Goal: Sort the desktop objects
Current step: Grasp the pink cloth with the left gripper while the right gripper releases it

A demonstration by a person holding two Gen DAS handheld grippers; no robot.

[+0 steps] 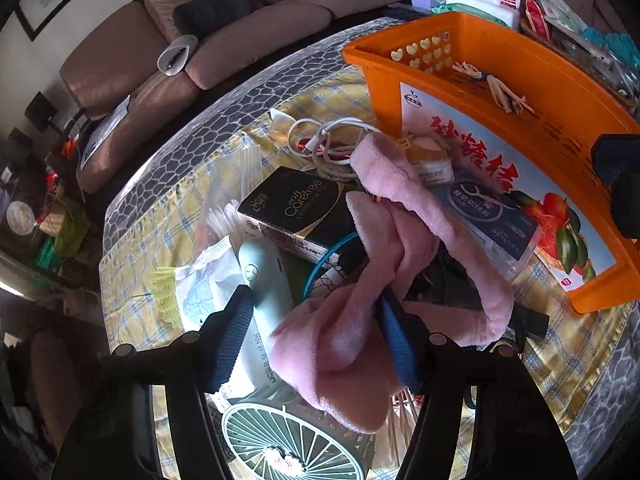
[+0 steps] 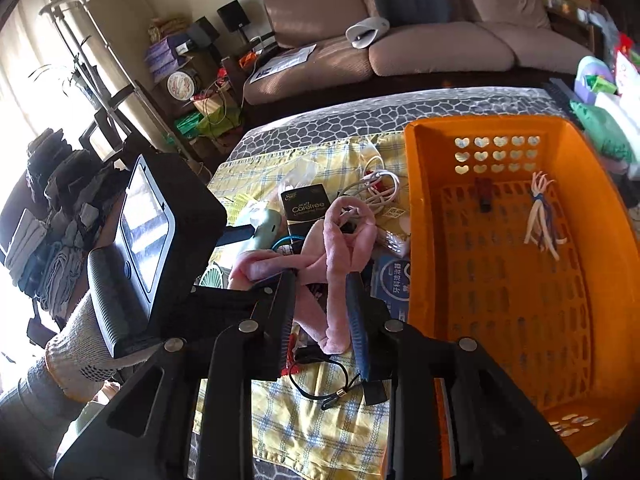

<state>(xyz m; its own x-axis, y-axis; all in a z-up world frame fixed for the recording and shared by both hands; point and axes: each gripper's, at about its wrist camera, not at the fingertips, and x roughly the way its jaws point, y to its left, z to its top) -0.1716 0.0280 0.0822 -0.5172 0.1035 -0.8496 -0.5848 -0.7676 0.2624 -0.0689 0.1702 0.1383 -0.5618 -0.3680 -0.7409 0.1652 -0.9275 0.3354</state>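
A pink plush headband (image 1: pixel 384 248) lies draped over a pile of small objects on the yellow plaid cloth (image 1: pixel 132 248). My left gripper (image 1: pixel 312 340) is open around its lower fold. In the right wrist view the headband (image 2: pixel 340 236) loops up between the fingers of my right gripper (image 2: pixel 322 312), which stands open around it. The orange basket (image 1: pixel 560 96) sits to the right; it also shows in the right wrist view (image 2: pixel 420 208), holding a bundle of ties (image 2: pixel 540 216) and a small dark item (image 2: pixel 484 194).
The pile holds a black Carefree box (image 1: pixel 296 204), white cables (image 1: pixel 332 140), a pale green handheld fan (image 1: pixel 264 280), a floss pack (image 1: pixel 488 212) and a black strap (image 2: pixel 316 380). A sofa (image 2: pixel 400 40) stands behind the table. Packets crowd the far right.
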